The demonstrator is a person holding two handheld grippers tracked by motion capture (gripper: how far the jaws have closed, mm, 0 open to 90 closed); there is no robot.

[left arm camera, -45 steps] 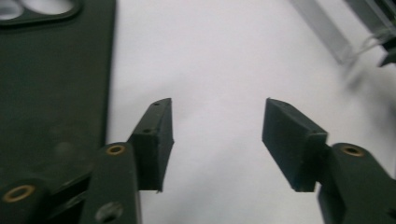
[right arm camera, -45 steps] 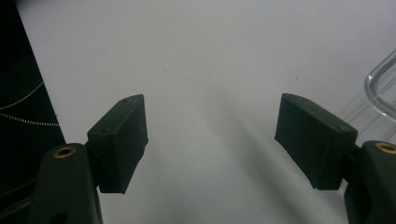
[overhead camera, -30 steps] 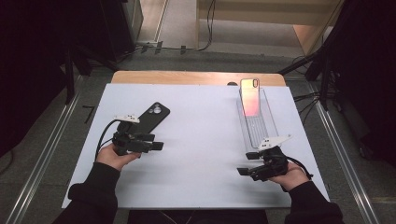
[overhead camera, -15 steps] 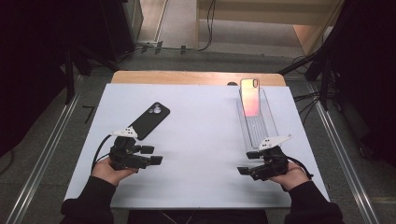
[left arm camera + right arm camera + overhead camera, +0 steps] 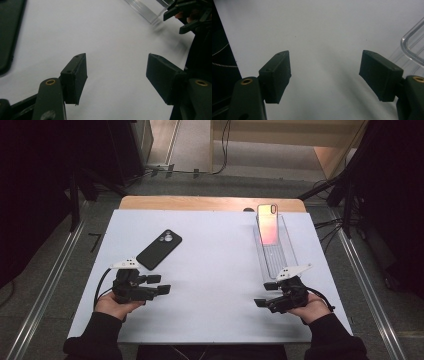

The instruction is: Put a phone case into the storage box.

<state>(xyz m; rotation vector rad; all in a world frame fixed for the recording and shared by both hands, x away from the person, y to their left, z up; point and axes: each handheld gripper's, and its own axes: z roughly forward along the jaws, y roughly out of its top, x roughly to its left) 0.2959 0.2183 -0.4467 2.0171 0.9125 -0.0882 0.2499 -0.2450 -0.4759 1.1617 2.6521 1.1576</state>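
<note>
A black phone point(image 5: 159, 249) lies face down on the left part of the white table top point(image 5: 215, 270). My left gripper point(image 5: 160, 284) hovers just near of it, pointing right, jaws open and empty. In the left gripper view point(image 5: 116, 67) the black phone point(image 5: 8, 32) lies at the left edge. A pink phone point(image 5: 267, 225) rests in the far end of a long clear tray point(image 5: 278, 257) at the right. My right gripper point(image 5: 265, 294) is at the tray's near end, pointing left. Nothing is between its open jaws in the right gripper view point(image 5: 324, 67).
The clear tray's rounded corner point(image 5: 412, 47) sits just right of the right jaw. A wooden strip point(image 5: 210, 203) runs along the table's far edge. Dark floor, rails and cables surround the table.
My left gripper has drawn back from the black phone toward the near edge of the table. The right gripper has stayed where it was.
</note>
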